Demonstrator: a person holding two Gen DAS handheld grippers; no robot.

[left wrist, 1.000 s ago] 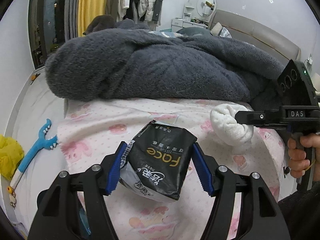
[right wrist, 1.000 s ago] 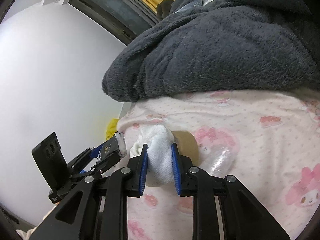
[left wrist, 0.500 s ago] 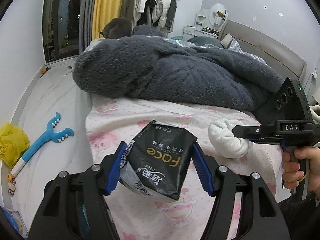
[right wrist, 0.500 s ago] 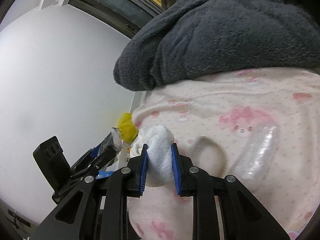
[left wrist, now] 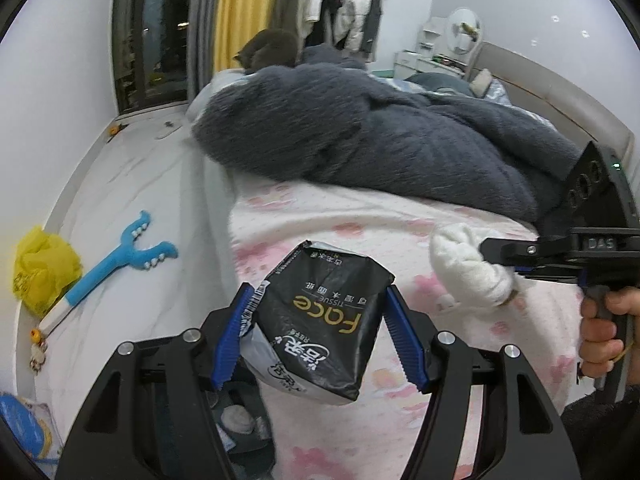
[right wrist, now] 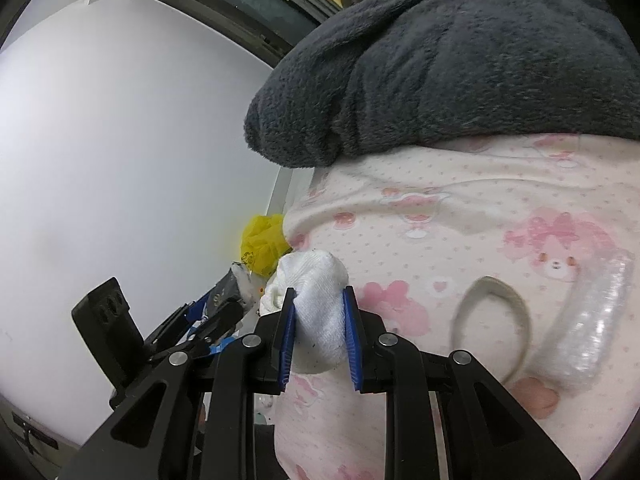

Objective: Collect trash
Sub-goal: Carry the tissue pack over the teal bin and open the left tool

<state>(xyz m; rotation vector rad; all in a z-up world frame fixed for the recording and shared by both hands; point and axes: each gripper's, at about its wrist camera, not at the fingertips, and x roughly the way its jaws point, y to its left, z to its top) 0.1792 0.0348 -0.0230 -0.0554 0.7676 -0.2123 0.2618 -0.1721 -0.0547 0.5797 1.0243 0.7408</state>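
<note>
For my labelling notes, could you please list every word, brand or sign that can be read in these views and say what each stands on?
"Face", gold, upside down: on the black tissue pack held in the left gripper.
"TISSUE", small, beside it: same pack.
"DAS": on the body of the right gripper, which clamps a white sock.
Chinese characters on the pack: too small to read with certainty.
Print on the yellow plastic bag: blurred.

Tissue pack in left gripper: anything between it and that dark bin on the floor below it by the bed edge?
Nothing visible. The tissue pack hangs clamped in the left gripper over the bed edge, and the dark bin sits below, partly hidden by the gripper's frame. The right gripper with the white sock is off to the side.
</note>
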